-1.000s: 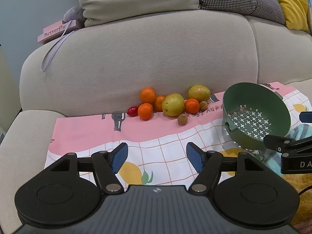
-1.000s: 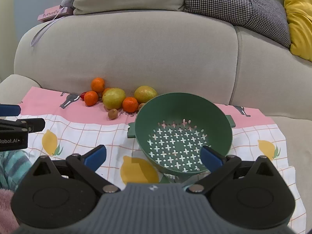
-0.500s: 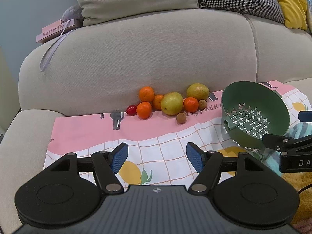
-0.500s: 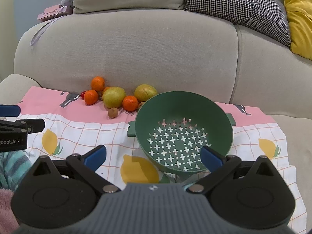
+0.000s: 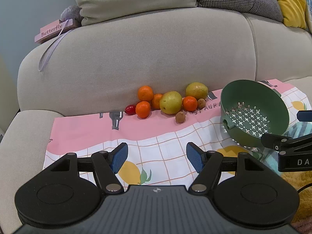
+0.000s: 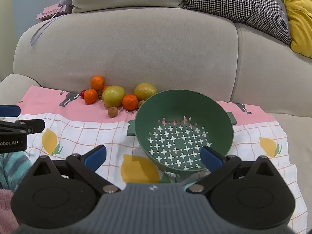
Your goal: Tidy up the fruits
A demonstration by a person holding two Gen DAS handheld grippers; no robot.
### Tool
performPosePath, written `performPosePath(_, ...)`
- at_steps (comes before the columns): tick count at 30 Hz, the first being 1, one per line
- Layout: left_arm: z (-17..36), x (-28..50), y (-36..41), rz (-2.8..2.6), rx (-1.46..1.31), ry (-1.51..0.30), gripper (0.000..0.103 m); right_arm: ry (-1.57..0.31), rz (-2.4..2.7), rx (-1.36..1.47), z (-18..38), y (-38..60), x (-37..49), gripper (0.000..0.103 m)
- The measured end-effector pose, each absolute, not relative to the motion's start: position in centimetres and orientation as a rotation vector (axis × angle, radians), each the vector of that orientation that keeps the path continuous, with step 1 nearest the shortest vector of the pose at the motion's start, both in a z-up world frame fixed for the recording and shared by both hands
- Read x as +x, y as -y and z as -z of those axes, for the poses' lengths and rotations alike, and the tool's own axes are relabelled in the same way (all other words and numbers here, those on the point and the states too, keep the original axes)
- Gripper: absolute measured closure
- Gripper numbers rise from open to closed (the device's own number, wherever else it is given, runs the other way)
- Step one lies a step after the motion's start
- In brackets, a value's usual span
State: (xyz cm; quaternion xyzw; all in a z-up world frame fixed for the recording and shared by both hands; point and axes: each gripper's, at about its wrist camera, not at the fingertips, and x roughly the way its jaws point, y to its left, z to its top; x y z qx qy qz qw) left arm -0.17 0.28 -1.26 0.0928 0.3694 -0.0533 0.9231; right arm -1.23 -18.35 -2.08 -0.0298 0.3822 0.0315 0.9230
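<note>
Against the sofa backrest, on the pink band of a lemon-print cloth (image 5: 148, 134), lies the fruit cluster (image 5: 167, 102): four oranges, two yellow-green pears, a red cherry tomato (image 5: 130, 109), two small brown fruits; just right of it a green colander (image 6: 183, 130) tilts, holding nothing; left gripper (image 5: 157, 157) and right gripper (image 6: 152, 156) hover with jaws spread, grasping nothing.

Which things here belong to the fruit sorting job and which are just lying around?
Job: fruit pile, green colander, left gripper and right gripper, both open.
Lying about: Butterfly box, houndstooth cushion, yellow cushion, lemon-print cloth.
</note>
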Motion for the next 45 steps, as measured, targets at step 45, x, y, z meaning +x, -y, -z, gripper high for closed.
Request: performPosePath(45, 2.3, 11.4, -2.5, 0.26, 0.048, -0.837, 0.037, -0.786, -0.27, -0.039, 3.6, 18.3, 11.1, 0.015)
